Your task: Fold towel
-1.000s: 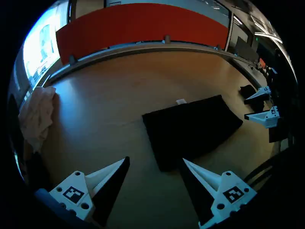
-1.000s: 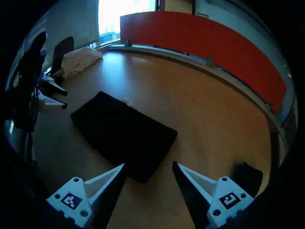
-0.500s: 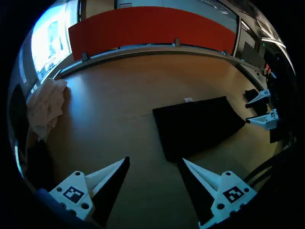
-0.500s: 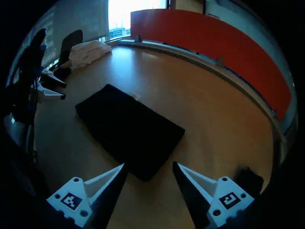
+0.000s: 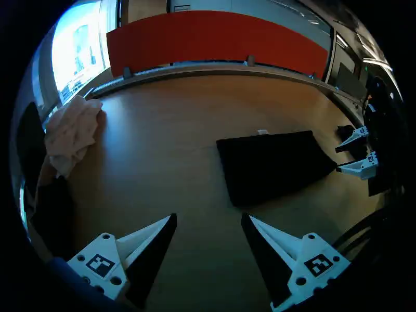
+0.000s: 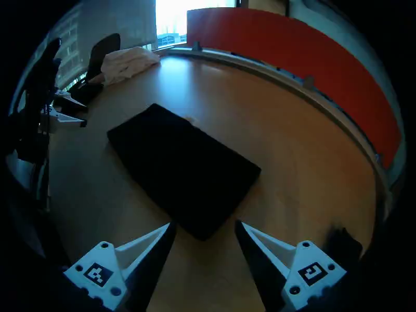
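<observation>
A black towel [image 5: 273, 165] [image 6: 182, 166] lies folded into a flat rectangle on the wooden table, with a small white tag [image 5: 262, 132] at its far edge. My left gripper [image 5: 208, 229] is open and empty, hovering over bare wood just short of the towel's near corner. My right gripper [image 6: 204, 236] is open and empty too, its fingertips close to the towel's near corner. Each view shows the other gripper farther off: the right gripper [image 5: 346, 158] sits beyond the towel's right end, and the left gripper [image 6: 73, 112] at the table's left side.
A crumpled pale cloth [image 5: 70, 132] [image 6: 127, 62] lies at the table's far left corner. A red partition [image 5: 218, 39] [image 6: 333, 67] runs along the back edge. A small dark cloth [image 6: 340, 244] lies near the right edge. A dark chair [image 6: 101, 52] stands by the window.
Both grippers have drawn back slightly from the towel and turned; in the left gripper view the towel has slid right, clear of the fingers. The towel itself has not moved. Both stay open.
</observation>
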Demonstrator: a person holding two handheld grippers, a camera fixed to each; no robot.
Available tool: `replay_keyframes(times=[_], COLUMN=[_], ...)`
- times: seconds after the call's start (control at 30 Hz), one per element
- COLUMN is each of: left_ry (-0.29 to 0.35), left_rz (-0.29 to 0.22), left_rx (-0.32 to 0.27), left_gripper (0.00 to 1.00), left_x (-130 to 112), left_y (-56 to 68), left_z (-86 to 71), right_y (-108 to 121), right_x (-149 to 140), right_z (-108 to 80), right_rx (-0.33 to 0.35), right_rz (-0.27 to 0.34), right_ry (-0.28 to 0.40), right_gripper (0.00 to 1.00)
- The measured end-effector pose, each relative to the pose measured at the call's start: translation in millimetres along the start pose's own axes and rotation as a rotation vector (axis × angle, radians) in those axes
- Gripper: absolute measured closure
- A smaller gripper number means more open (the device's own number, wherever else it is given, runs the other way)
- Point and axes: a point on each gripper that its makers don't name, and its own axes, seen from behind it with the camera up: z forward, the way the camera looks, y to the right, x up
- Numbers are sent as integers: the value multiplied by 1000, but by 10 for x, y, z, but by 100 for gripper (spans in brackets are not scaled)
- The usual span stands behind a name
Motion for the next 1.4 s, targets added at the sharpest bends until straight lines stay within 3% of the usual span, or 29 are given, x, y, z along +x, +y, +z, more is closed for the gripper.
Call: replay_keyframes(times=[0.33,0.8,1.0,1.27,1.4], left_ry=[9,6,9,14,20], left_rz=[-38,-59,-67,-72,-72], left_rx=[20,36,42,51,52], left_gripper=[8,8,8,8,8], left_x=[-216,-388,-406,-398,-381], left_y=[-69,-119,-144,-182,-190], left_z=[-70,-159,-208,-254,-270], right_y=[-2,-44,-42,-37,-20], right_x=[-112,-181,-178,-204,-170], right_z=[41,74,89,97,87], right_rx=[16,78,93,104,96], right_rz=[-32,-70,-70,-71,-68], right_ry=[-28,-63,-72,-89,-80], right_gripper=[21,55,59,92,96])
